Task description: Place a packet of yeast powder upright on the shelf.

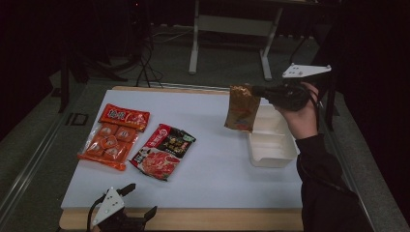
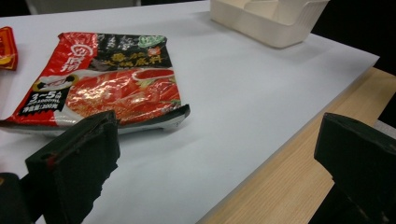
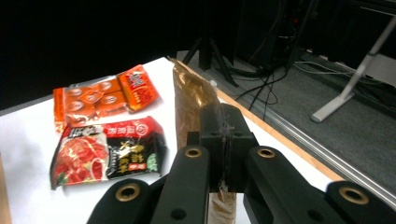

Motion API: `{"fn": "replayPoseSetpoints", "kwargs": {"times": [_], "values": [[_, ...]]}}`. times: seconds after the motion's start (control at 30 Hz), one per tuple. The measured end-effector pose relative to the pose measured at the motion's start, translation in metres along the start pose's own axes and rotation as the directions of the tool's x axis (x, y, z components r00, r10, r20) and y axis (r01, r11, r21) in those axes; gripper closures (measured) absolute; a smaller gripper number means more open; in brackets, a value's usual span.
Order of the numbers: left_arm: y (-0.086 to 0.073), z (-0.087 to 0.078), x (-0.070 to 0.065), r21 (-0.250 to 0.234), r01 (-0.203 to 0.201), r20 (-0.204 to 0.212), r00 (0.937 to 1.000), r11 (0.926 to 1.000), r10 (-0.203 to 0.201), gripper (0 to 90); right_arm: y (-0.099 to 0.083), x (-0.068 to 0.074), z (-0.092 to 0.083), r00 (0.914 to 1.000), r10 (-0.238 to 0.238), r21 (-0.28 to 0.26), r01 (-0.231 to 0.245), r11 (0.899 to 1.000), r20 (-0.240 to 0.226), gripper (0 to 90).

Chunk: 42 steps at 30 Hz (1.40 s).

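The right claw [image 1: 261, 92] is clenched on the top edge of a brown pouch [image 1: 241, 108], which hangs free in the air beside the cream bin [image 1: 273, 145], probably so it can drop inside. The left claw [image 1: 135, 200] rests released at the counter's [image 1: 217, 169] near edge. Two red packets lie flat on the white counter; the room beyond is dark.

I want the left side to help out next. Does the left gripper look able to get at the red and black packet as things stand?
Probably yes. The left gripper is open at the table's near edge, and the red and black packet lies flat just ahead of its jaws with only bare white table between.
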<state>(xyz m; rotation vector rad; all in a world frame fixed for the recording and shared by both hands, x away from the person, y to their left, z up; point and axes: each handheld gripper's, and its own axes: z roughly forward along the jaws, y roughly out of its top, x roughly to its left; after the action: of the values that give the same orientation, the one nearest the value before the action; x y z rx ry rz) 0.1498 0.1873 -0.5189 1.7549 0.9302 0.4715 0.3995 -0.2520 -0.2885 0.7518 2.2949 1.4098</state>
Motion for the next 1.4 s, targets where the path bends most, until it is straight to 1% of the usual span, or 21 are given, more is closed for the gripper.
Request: {"fn": "replayPoseSetpoints", "kwargs": {"times": [0.1,0.27,0.33,0.47,0.67,0.8,0.87,1.03,1.2,1.33,1.4], "values": [[-0.001,-0.001,-0.002,0.0,-0.001,-0.006,1.0,1.0,0.001,0.5,0.0,-0.011,-0.001,0.9998,0.01,-0.005,-0.01,1.0,0.015,89.4],[-0.001,-0.002,-0.002,-0.003,0.003,-0.01,0.9999,1.0,-0.003,0.5,0.0,-0.031,-0.002,0.9982,0.041,-0.012,-0.04,0.999,0.044,89.4],[-0.001,-0.001,-0.002,0.0,0.004,-0.009,1.0,1.0,-0.004,0.6,0.0,-0.037,-0.002,0.9971,0.043,-0.009,-0.043,0.999,0.062,89.5],[-0.001,-0.001,-0.002,0.007,-0.001,-0.008,1.0,1.0,0.001,0.5,-0.003,-0.05,-0.001,0.9951,0.058,-0.004,-0.058,0.998,0.08,89.5],[-0.002,-0.003,-0.001,0.003,0.009,-0.012,0.9999,1.0,-0.009,0.5,-0.01,-0.064,-0.003,0.9909,0.073,-0.003,-0.073,0.997,0.114,89.5],[-0.002,-0.003,-0.001,0.0,0.01,-0.012,0.9999,1.0,-0.01,0.5,-0.015,-0.075,-0.003,0.9859,0.095,-0.002,-0.096,0.995,0.137,89.5],[-0.002,-0.003,-0.002,0.002,0.011,-0.011,0.9999,0.9999,-0.011,0.5,-0.017,-0.081,-0.002,0.9841,0.108,-0.003,-0.109,0.994,0.141,89.5],[-0.002,-0.003,-0.002,0.005,0.013,-0.02,0.9997,0.9999,-0.012,0.5,-0.023,-0.095,0.005,0.9769,0.113,0.022,-0.119,0.993,0.181,89.5],[-0.002,-0.004,0.0,0.001,0.019,-0.027,0.9995,0.9998,-0.019,0.5,-0.026,-0.107,0.013,0.9714,0.123,0.033,-0.132,0.991,0.203,89.4],[-0.002,-0.005,0.0,0.001,0.02,-0.03,0.9994,0.9998,-0.02,0.5,-0.027,-0.115,0.02,0.9652,0.114,0.045,-0.128,0.991,0.235,89.4],[-0.002,-0.005,0.0,-0.001,0.021,-0.032,0.9993,0.9998,-0.021,0.5,-0.03,-0.119,0.025,0.9609,0.124,0.05,-0.14,0.989,0.248,89.4]]}}
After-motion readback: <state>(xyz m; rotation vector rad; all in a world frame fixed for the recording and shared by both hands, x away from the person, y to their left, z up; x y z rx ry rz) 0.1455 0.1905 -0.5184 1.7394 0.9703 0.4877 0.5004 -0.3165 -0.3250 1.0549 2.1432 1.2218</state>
